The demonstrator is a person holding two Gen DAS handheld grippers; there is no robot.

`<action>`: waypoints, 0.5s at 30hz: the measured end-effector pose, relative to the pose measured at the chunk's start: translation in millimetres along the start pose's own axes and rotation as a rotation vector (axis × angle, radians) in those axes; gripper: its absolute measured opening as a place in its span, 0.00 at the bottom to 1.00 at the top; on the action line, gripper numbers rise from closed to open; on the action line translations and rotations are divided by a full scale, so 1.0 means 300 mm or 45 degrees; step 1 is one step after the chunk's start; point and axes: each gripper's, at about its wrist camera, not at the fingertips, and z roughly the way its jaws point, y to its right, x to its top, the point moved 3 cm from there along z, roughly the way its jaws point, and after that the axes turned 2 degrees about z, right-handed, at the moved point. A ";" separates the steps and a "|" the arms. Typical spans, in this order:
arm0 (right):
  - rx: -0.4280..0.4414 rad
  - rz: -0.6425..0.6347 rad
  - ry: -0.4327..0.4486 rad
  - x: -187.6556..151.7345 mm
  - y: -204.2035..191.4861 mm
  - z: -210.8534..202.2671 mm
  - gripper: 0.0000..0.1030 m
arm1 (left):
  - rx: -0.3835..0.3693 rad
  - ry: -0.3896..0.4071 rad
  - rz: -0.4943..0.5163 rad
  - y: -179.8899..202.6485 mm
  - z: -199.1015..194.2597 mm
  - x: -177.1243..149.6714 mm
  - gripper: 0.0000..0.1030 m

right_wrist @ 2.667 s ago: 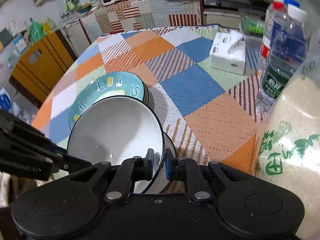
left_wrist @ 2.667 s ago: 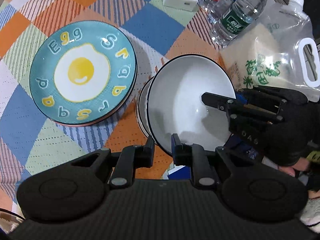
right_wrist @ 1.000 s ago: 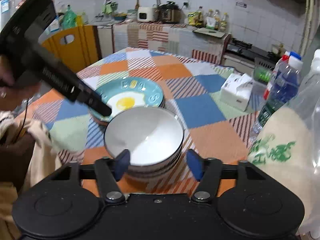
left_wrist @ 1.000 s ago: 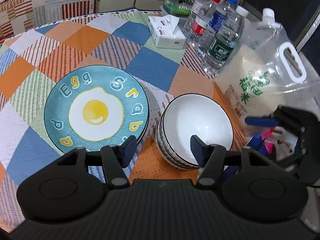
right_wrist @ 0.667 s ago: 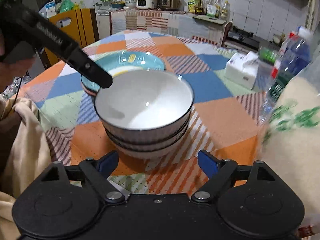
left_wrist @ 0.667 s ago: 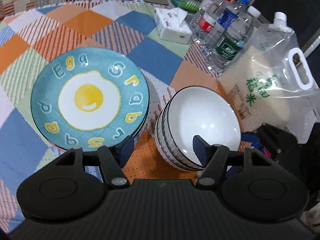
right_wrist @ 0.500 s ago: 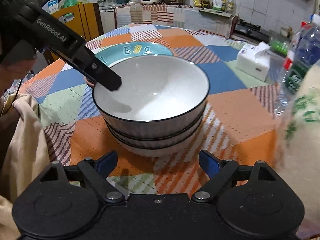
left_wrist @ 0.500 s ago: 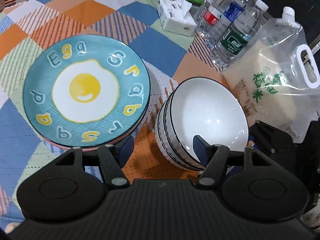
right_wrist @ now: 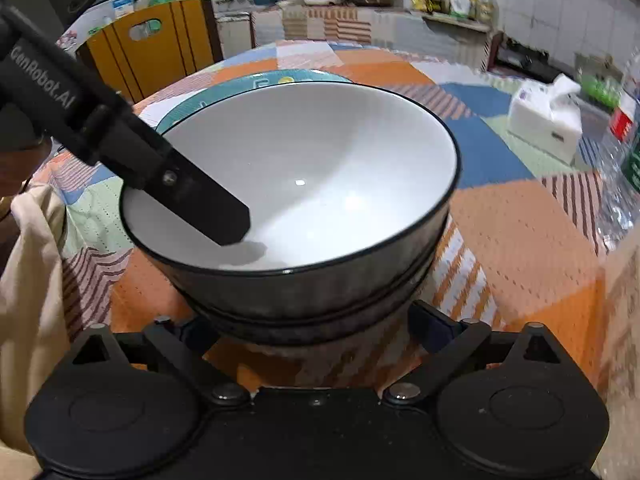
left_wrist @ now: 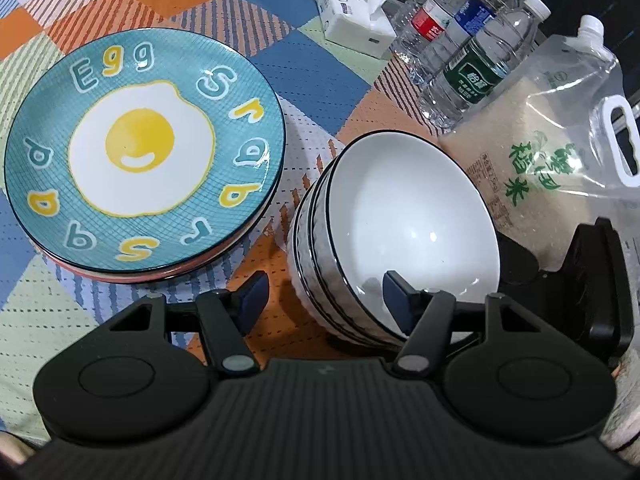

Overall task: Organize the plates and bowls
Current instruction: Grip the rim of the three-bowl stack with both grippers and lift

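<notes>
Your right gripper (right_wrist: pixel 316 336) has just spread its fingers wide around the bowl stack (right_wrist: pixel 296 200), released; left gripper (left_wrist: pixel 324 296) open, straddling its near rim. Bowls look nested.

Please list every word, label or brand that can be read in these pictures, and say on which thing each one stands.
"Egg": top plate, near its far rim.
"GenRobot.AI": left gripper's finger, in the right wrist view.
Loose letters, among them "S", "r", "b", "d", "p", "q": around the plate's rim.
Green Chinese characters: rice bag; I cannot read them surely.
Bottle labels and tissue box print: too small to read.
</notes>
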 end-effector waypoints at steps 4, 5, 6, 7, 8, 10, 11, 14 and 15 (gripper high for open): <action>-0.039 -0.063 0.063 -0.007 -0.018 0.023 1.00 | -0.011 0.015 -0.025 0.007 0.024 0.001 0.48; -0.037 -0.072 0.070 -0.005 -0.023 0.025 1.00 | -0.004 0.022 -0.026 0.007 0.027 0.000 0.47; -0.029 -0.073 0.067 -0.001 -0.024 0.027 1.00 | -0.007 0.029 -0.031 0.005 0.027 -0.002 0.47; -0.025 -0.079 0.066 0.002 -0.026 0.029 1.00 | -0.011 0.033 -0.039 0.002 0.027 -0.003 0.46; -0.022 -0.082 0.063 0.005 -0.026 0.030 1.00 | -0.015 0.036 -0.050 -0.002 0.026 -0.003 0.46; -0.021 -0.083 0.061 0.012 -0.022 0.034 1.00 | -0.021 0.034 -0.062 -0.007 0.025 -0.002 0.45; -0.020 -0.082 0.059 0.016 -0.020 0.034 0.99 | -0.022 0.033 -0.067 -0.008 0.025 -0.001 0.45; -0.016 -0.074 0.050 0.038 -0.021 0.047 0.99 | -0.025 0.027 -0.081 -0.008 0.027 0.001 0.44; -0.016 -0.073 0.043 0.042 -0.021 0.047 0.99 | -0.029 0.020 -0.086 -0.011 0.028 0.001 0.44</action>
